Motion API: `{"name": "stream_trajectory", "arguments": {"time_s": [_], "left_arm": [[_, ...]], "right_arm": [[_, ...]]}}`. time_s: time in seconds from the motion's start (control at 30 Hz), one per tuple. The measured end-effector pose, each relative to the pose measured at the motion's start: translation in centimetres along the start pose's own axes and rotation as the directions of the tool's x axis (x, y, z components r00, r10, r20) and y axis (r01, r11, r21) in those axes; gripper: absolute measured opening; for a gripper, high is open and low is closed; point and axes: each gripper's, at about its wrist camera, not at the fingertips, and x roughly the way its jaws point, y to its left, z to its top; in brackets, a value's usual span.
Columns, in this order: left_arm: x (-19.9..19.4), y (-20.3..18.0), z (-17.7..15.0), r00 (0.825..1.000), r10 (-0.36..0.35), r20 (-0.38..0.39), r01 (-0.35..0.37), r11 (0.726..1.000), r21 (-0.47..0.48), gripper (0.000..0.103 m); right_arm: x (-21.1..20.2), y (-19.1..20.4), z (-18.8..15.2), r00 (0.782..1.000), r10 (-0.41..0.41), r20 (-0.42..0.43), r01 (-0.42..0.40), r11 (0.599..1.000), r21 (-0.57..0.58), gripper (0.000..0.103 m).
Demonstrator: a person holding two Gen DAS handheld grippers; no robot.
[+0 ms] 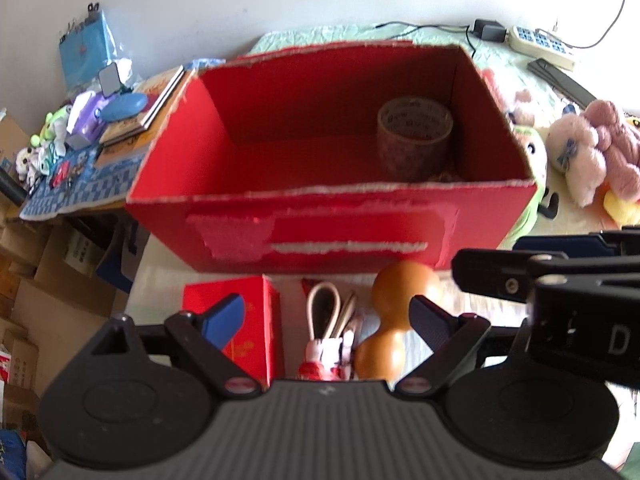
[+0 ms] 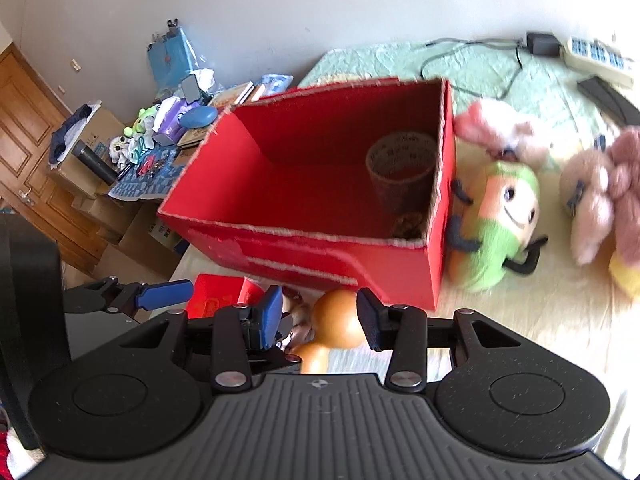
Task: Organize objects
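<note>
An open red cardboard box (image 1: 320,236) (image 2: 304,252) stands on the bed with a brown tape roll (image 1: 414,136) (image 2: 400,168) in its right end. In front of it lie a small red carton (image 1: 236,332), a looped pink cable (image 1: 328,312) and an orange peanut-shaped ball (image 1: 396,292) (image 2: 338,320). My left gripper (image 1: 328,320) hovers open and wide over these three, with nothing between its pads. My right gripper (image 2: 320,320) (image 1: 486,254) is open just to the right; the ball shows between its fingers, but they are not pressed on it.
A green plush (image 2: 500,220) leans on the box's right side, with pink plush toys (image 1: 592,148) (image 2: 600,192) further right. A power strip (image 1: 540,42) and its cables lie at the back. At left are a cluttered side table (image 1: 100,120) and cardboard boxes (image 1: 60,264) on the floor.
</note>
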Motion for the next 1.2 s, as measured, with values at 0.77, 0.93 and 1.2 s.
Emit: {"name": "stream_trajectory", "arguments": {"time_s": [0.77,0.93,1.2], "left_arm": [[3.9,-0.7,-3.6,0.992,0.021,-0.125,-0.016,0.999,0.047,0.091],[4.5,-0.5,-4.0,0.989,0.02,-0.147,-0.014,0.999,0.043,0.091],[4.8,-0.1,-3.9,0.987,-0.008,-0.161,0.014,0.999,0.036,0.092]], "right_arm": [[3.3,-4.8,-6.1,0.996,0.055,-0.069,-0.031,0.952,0.304,0.044],[3.5,-5.6,-6.7,0.996,0.074,-0.046,-0.053,0.933,0.356,0.044],[4.3,-5.6,-6.7,0.994,0.109,-0.015,-0.095,0.916,0.39,0.044]]}}
